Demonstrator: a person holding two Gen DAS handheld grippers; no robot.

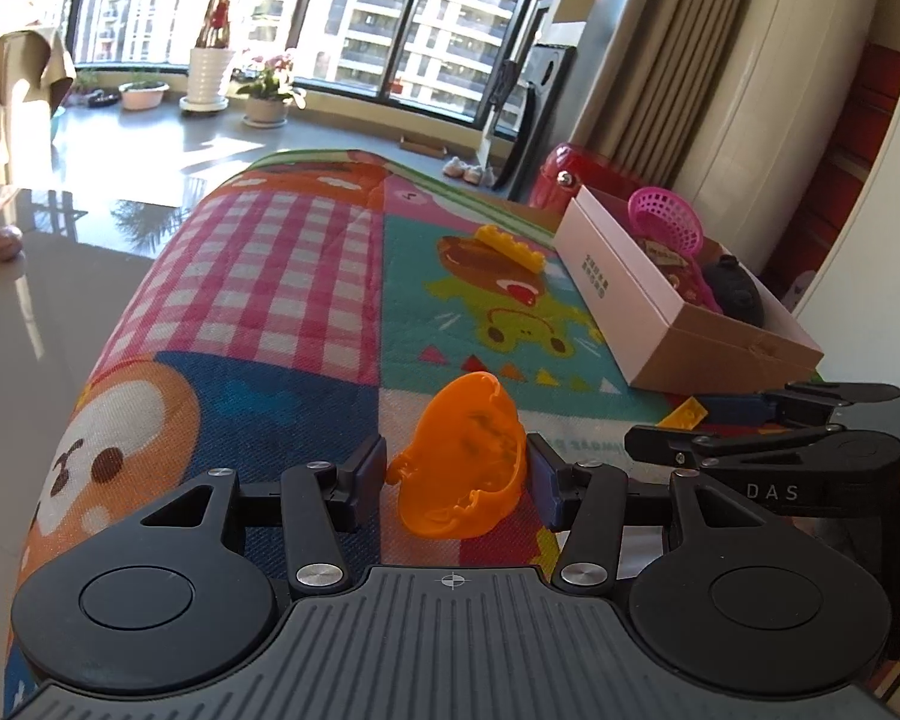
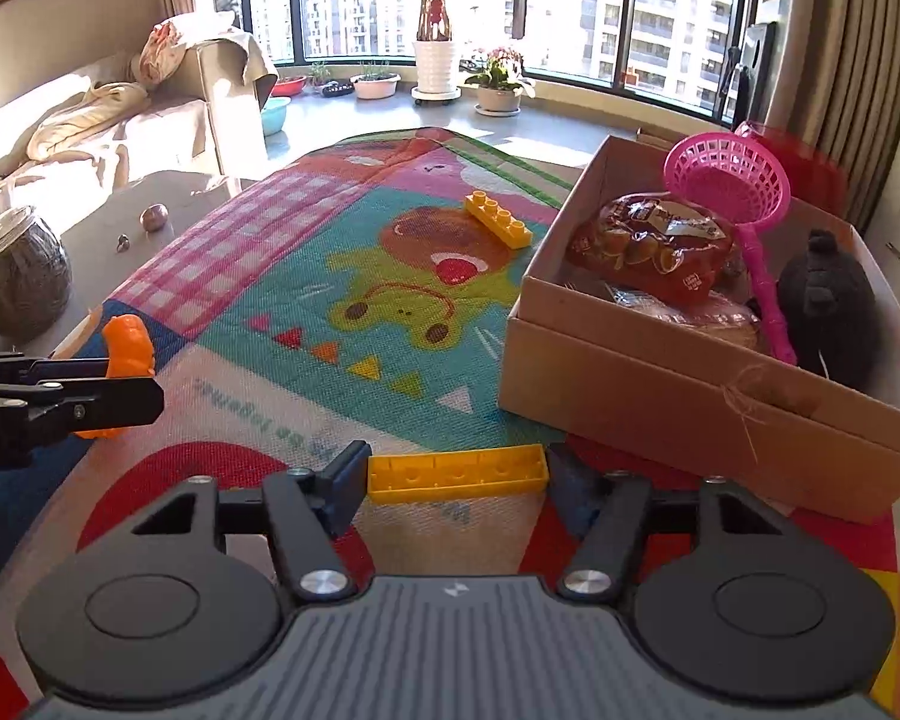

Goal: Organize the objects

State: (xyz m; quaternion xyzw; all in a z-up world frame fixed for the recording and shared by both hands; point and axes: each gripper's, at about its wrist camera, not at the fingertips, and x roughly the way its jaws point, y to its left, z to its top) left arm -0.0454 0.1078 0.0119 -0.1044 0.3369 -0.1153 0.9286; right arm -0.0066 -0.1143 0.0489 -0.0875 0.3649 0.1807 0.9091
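Yellow bricks: 2. One [image 2: 456,473] clamped lengthwise in R gripper [image 2: 457,477], by near corner of cardboard box [image 2: 690,396]; other [image 2: 498,219] loose on mat [image 2: 342,300] nr box's far corner. Orange plastic shell [image 1: 462,462] x1, pinched in L gripper [image 1: 457,474]. Box holds pink strainer [image 2: 727,180], snack bag [image 2: 648,246], black plush [image 2: 828,306], 1 each. Sunlit room, big windows, potted plants on sill.

Large dark-framed windows [image 2: 468,0] span the far wall — high-rise blocks outside, strong sun. Grey sill ledge holds potted plants: tall white planter [image 2: 433,69], flowering pot [image 2: 499,97], low dishes. Glossy pale floor [image 1: 42,312] with glare and reflections. Sofa [image 2: 90,138] at left (draped with cloths). Beige curtain [image 1: 660,60] right — white cabinet [image 1: 798,90] beside it.
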